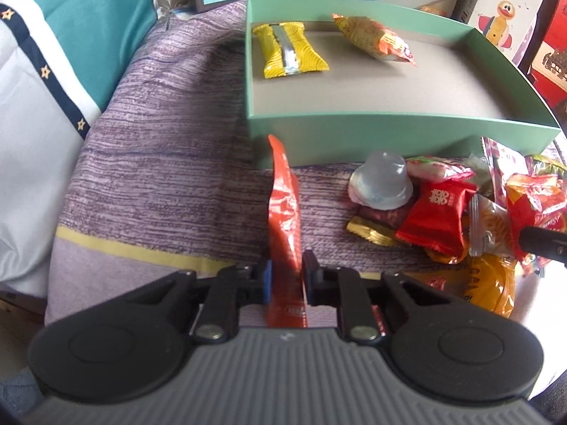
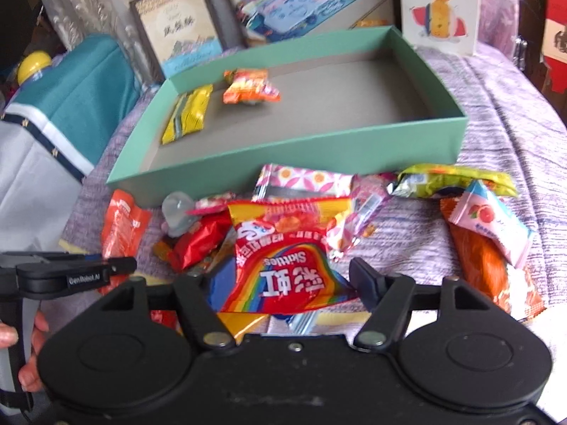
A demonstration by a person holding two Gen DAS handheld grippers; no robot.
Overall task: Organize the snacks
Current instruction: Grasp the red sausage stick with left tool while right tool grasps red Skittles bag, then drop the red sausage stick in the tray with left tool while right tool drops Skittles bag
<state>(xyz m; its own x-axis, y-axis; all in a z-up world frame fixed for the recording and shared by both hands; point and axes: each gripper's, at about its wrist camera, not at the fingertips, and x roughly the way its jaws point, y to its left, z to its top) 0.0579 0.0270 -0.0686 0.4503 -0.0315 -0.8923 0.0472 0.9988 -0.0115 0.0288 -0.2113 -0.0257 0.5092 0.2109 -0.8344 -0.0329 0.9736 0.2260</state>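
A green box (image 1: pixel 354 131) (image 2: pixel 283 156) lies on a purple bedspread and holds a yellow bar (image 1: pixel 288 49) (image 2: pixel 187 113) and an orange-red packet (image 1: pixel 379 39) (image 2: pixel 250 86). My left gripper (image 1: pixel 287 274) is shut on an orange packet (image 1: pixel 283 205) (image 2: pixel 120 223), held on edge just in front of the box. My right gripper (image 2: pixel 287 279) is open, its fingers on either side of a red Skittles bag (image 2: pixel 283 258) in the snack pile. A clear jelly cup (image 1: pixel 384 180) (image 2: pixel 177 212) and a red candy (image 1: pixel 436 212) (image 2: pixel 198 241) lie in the pile.
Picture boxes (image 2: pixel 177 28) and a duck toy box (image 1: pixel 510 7) (image 2: pixel 439 10) stand behind the green box. A teal and white pillow (image 1: pixel 46 71) (image 2: pixel 63 99) lies at the left. More packets (image 2: pixel 492 219) lie on the right of the pile.
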